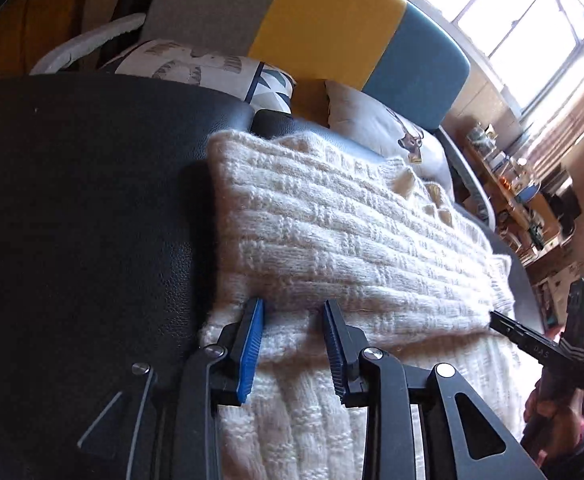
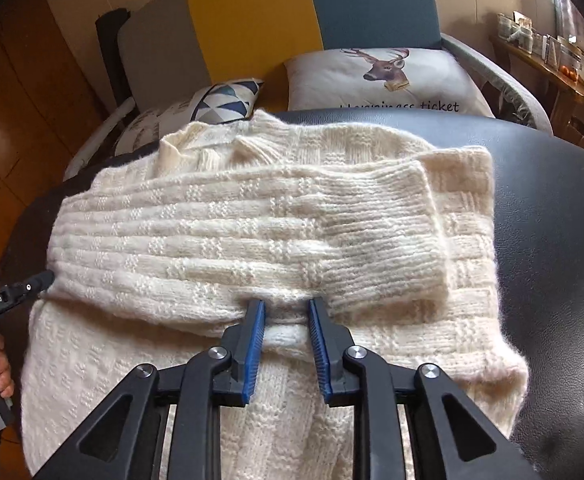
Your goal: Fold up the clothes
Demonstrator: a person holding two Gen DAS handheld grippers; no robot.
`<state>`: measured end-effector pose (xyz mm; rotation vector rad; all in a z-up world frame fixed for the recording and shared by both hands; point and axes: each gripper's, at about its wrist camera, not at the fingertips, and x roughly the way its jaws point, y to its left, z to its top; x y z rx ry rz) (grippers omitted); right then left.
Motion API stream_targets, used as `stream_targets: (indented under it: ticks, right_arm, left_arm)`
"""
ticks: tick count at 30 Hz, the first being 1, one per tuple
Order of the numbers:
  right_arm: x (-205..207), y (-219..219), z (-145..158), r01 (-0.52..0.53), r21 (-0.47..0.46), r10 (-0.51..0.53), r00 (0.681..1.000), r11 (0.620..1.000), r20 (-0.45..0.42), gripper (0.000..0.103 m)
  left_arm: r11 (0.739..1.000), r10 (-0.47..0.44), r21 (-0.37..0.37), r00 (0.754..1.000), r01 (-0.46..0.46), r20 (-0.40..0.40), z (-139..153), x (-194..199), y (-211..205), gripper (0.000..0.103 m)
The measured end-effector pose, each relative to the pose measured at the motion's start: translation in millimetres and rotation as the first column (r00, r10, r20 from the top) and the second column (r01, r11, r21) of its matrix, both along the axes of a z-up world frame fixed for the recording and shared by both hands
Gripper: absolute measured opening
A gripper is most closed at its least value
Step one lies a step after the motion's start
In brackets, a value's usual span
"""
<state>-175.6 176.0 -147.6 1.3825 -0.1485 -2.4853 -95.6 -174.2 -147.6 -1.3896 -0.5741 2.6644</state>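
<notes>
Both grippers are matte black linkages with blue ribbed pads on the inner finger faces (image 1: 252, 344) — silver round screws sit behind the fingers. The left gripper (image 2: 40, 280) carries white "GenRobot.AI" lettering behind its fingertips.

Deer cushion (image 2: 383, 76), triangle-print cushion (image 2: 228, 100) behind black leather surface (image 2: 551, 200)

Left gripper (image 1: 293, 306) fingers apart over cream sweater (image 1: 331, 220) on black seat (image 1: 84, 200).

Cream knit sweater (image 2: 252, 216), sleeves folded across
</notes>
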Motion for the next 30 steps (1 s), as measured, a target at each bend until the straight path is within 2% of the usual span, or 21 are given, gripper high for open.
stream_targets:
  ticks: [2,4,6,7,8,10,14,17,19,21,23,26,30]
  right_arm:
    - [0.8,2.6,1.8,0.008,-0.013,-0.008,1.0,1.0,0.006,0.022]
    - [6.7,10.4,9.6,0.022,-0.061,-0.021,1.0,0.998,0.01,0.024]
    - [20.2,26.1,18.4,0.034,-0.141,-0.034,0.999,0.989,0.006,0.024]
    - [29.3,37.1,21.9,0.042,-0.19,-0.041,0.999,0.981,0.011,0.025]
    - [40.1,50.4,24.2,0.052,-0.246,-0.048,0.999,0.968,0.024,0.028]
    - [65.5,82.1,26.1,0.07,-0.337,-0.054,0.997,0.939,0.056,0.032]
    - [129.8,150.8,16.3,0.122,-0.431,-0.055,0.985,0.894,0.166,0.037]
    - [179.8,191.4,2.9,0.166,-0.466,-0.047,0.965,0.869,0.257,0.037]
    - [207.9,207.5,-7.3,0.189,-0.49,-0.037,0.952,0.851,0.304,0.037]
    - [226.9,215.3,-14.5,0.204,-0.516,-0.026,0.944,0.832,0.33,0.037]
    - [238.1,213.9,-22.0,0.202,-0.553,0.005,0.937,0.809,0.35,0.037]
    - [239.0,197.3,-28.4,0.155,-0.582,0.074,0.934,0.798,0.35,0.037]
    - [225.5,172.0,-29.0,0.091,-0.591,0.13,0.938,0.801,0.32,0.037]
  left_arm:
    - [0.999,0.002,-0.04,1.0,-0.003,-0.011,0.1,1.2,5.1,0.031]
    - [0.999,0.02,-0.04,1.0,-0.021,-0.011,4.3,4.4,5.5,0.031]
    - [0.998,0.056,0.007,0.998,-0.056,-0.008,12.2,15.6,0.7,0.031]
    - [0.997,0.067,0.04,0.998,-0.067,-0.015,16.1,24.4,-2.7,0.035]
    - [0.994,0.076,0.077,0.997,-0.074,-0.02,19.3,35.1,-6.4,0.044]
    - [0.984,0.083,0.16,0.996,-0.077,-0.029,22.5,62.4,-14.4,0.053]
    - [0.964,0.066,0.26,0.998,-0.058,-0.021,19.5,123.7,-30.1,0.053]
    - [0.955,0.028,0.294,1.0,-0.024,-0.007,15.2,163.2,-36.6,0.053]
    - [0.957,0.001,0.29,1.0,-0.004,0.009,13.4,181.7,-36.3,0.054]
    - [0.954,-0.029,0.299,0.999,0.023,0.018,11.5,197.5,-32.6,0.054]
    - [0.953,-0.058,0.298,0.998,0.048,0.025,10.3,208.6,-25.3,0.06]
    - [0.958,-0.102,0.275,0.994,0.086,0.043,6.3,219.9,-14.1,0.069]
    - [0.958,-0.125,0.268,0.99,0.102,0.071,-3.8,233.6,-5.9,0.071]
